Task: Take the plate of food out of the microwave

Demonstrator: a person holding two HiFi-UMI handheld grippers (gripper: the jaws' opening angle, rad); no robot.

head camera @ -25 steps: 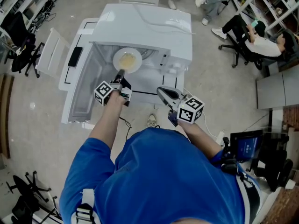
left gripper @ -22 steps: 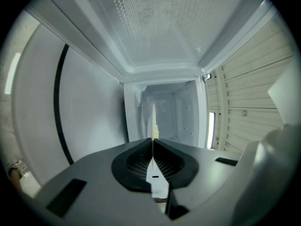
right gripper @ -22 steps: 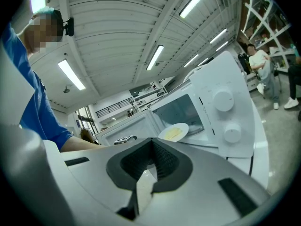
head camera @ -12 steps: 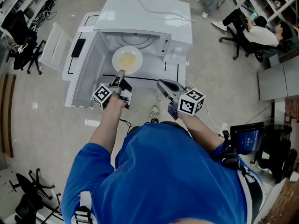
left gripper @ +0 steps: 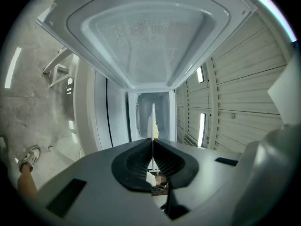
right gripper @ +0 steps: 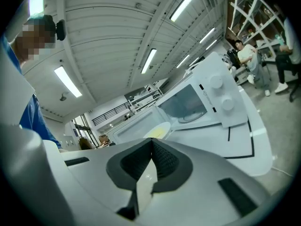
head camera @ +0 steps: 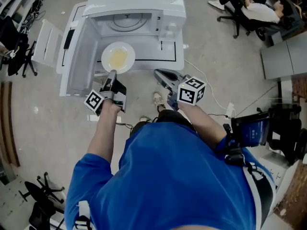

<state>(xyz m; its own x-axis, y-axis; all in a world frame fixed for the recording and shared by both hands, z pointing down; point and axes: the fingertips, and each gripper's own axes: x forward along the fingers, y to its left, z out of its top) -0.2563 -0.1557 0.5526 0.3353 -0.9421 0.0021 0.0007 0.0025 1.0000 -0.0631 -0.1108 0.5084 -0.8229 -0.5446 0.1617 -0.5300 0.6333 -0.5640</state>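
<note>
A white plate (head camera: 118,57) with yellow food hangs in front of the open white microwave (head camera: 144,1), outside its cavity, where the glass turntable (head camera: 128,20) lies bare. My left gripper (head camera: 111,75) is shut on the plate's near rim. In the left gripper view the plate (left gripper: 153,119) shows edge-on, pinched between the dark pads. My right gripper (head camera: 160,74) is to the right of the plate, apart from it, jaws shut with nothing in them. In the right gripper view the plate (right gripper: 157,132) shows just beyond my right gripper (right gripper: 151,141), in front of the microwave (right gripper: 202,100).
The microwave door (head camera: 72,56) stands open to the left. A white ledge (head camera: 160,56) with black lines lies in front of the cavity. People sit on office chairs (head camera: 261,8) at the back right. A cable (head camera: 206,87) runs over the floor; a screen (head camera: 249,131) stands at the right.
The left gripper has drawn the plate out of the cavity toward me, leaving the turntable uncovered. The right gripper has come back alongside it, still shut.
</note>
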